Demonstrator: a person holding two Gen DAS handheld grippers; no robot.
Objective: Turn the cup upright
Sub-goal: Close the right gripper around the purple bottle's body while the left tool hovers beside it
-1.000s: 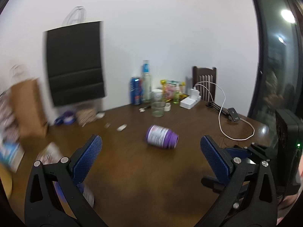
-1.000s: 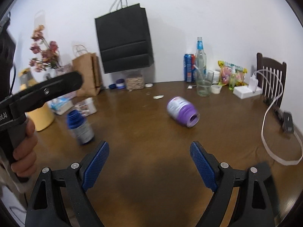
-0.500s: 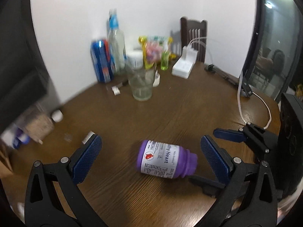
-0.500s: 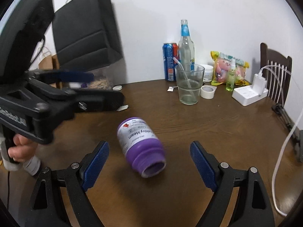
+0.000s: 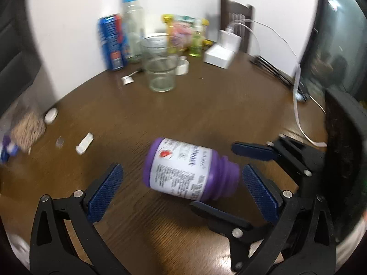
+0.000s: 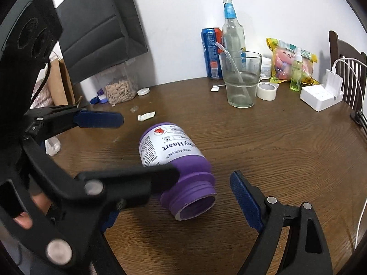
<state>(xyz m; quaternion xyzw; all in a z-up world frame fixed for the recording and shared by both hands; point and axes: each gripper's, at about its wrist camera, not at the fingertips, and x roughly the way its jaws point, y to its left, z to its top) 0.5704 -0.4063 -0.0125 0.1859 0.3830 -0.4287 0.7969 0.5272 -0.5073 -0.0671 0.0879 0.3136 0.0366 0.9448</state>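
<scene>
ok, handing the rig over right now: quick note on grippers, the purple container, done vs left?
Left gripper: open, straddling the purple container, no firm contact visible.
Right gripper: open, at the container's open mouth end; its left finger is hidden behind the other gripper.
Container: on its side on the wooden table, cap off, in front of the drinking glass.
Done: both grippers in position.
Left: close, tip it upright, release.
</scene>
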